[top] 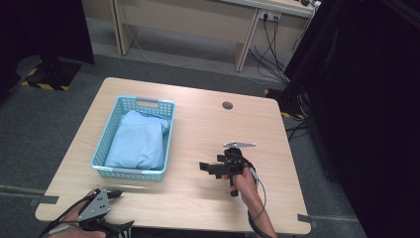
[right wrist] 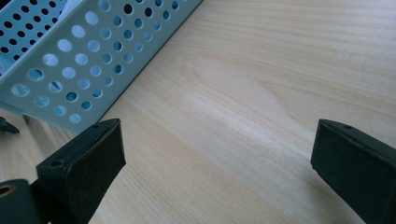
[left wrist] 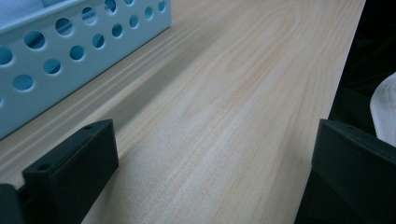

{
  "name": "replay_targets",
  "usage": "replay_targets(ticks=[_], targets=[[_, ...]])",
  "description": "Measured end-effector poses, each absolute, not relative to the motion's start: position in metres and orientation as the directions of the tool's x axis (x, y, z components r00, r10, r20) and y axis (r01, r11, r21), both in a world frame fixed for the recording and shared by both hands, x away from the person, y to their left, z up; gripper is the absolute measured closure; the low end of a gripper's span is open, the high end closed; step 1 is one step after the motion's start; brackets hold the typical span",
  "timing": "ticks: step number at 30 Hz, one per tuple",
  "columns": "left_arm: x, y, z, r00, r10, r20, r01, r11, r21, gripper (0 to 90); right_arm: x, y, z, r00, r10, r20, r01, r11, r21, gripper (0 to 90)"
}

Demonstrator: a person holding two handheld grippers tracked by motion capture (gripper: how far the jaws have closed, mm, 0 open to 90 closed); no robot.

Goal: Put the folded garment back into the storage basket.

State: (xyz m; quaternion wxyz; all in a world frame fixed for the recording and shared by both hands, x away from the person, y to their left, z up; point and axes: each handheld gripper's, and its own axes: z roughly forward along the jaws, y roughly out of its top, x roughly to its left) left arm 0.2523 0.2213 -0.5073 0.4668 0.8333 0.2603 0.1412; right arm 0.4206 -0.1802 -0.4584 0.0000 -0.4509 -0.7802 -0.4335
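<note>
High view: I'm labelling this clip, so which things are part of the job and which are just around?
Job in hand:
light blue cloth inside the blue basket
left gripper, open
right gripper, open

Just around:
cable hole in the table
wall sockets

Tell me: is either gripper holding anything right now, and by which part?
Nothing is held. The left gripper and right gripper both stand open over bare table; the blue cloth lies in the basket.

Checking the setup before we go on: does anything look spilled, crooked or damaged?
Nothing stands out. The cloth lies folded inside the basket, the basket sits flat on the table, and both grippers are open over bare wood.
</note>
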Motion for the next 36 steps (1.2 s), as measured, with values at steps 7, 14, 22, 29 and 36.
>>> replay_targets(ticks=[7,14,22,29,36], targets=[[0.252,0.221,-0.507,0.825,0.566,-0.008,0.302,-0.429,0.852,0.0,0.417,-0.189,-0.462,-0.581,0.712,0.393,0.712,0.211,0.670,3.6],[0.252,0.221,-0.507,0.825,0.566,-0.008,0.302,-0.429,0.851,0.0,0.414,-0.194,-0.464,-0.570,0.718,0.399,0.721,0.204,0.663,3.6],[0.252,0.221,-0.507,0.825,0.565,-0.008,0.302,-0.429,0.852,0.0,0.411,-0.199,-0.465,-0.558,0.724,0.405,0.729,0.194,0.657,3.6],[0.252,0.221,-0.507,0.825,0.566,-0.008,0.301,-0.428,0.852,0.0,0.406,-0.203,-0.466,-0.554,0.726,0.408,0.731,0.189,0.656,3.6],[0.252,0.221,-0.507,0.825,0.566,-0.007,0.302,-0.428,0.852,0.0,0.401,-0.208,-0.466,-0.553,0.727,0.408,0.730,0.187,0.657,3.6]])
